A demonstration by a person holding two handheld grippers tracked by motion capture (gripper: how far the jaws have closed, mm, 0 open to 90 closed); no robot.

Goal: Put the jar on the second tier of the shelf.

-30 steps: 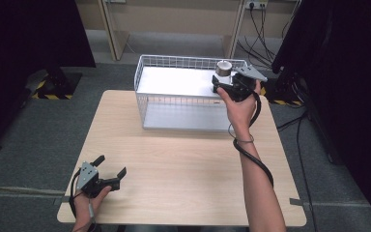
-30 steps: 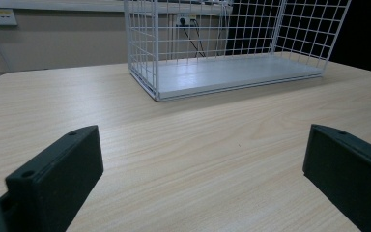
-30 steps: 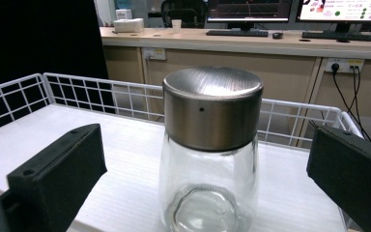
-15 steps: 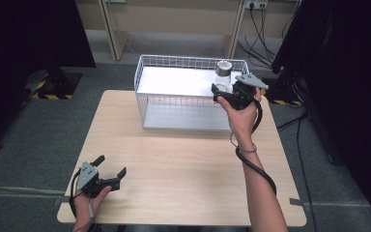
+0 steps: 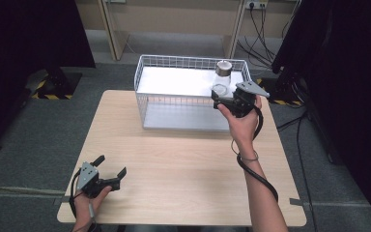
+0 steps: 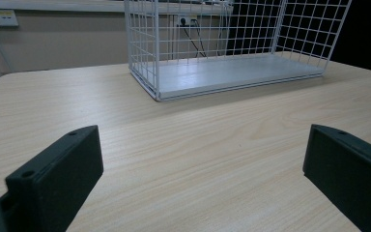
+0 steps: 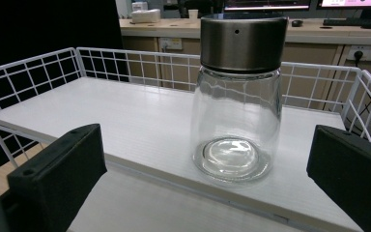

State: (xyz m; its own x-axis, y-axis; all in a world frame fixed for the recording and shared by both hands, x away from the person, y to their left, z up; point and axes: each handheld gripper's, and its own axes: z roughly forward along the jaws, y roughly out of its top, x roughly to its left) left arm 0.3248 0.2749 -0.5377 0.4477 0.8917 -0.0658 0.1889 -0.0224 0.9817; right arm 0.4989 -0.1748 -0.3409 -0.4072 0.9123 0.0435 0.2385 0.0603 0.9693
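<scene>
Your right gripper (image 5: 221,100) hangs at the near right corner of the wire basket (image 5: 145,82), jaws spread wide on either side of a glass jar (image 7: 235,130) and gripping nothing. The jar stands upright with its metal lid (image 7: 242,42) on, resting on the white shelf inside the basket, toward its right end. Your left gripper (image 5: 110,174) sits low over the near left part of the table (image 5: 183,159), jaws likewise apart and empty, well apart from the basket. By the look of it, the jar is set in place and let go; what seems left is to draw the right hand back clear of the wire rim.
</scene>
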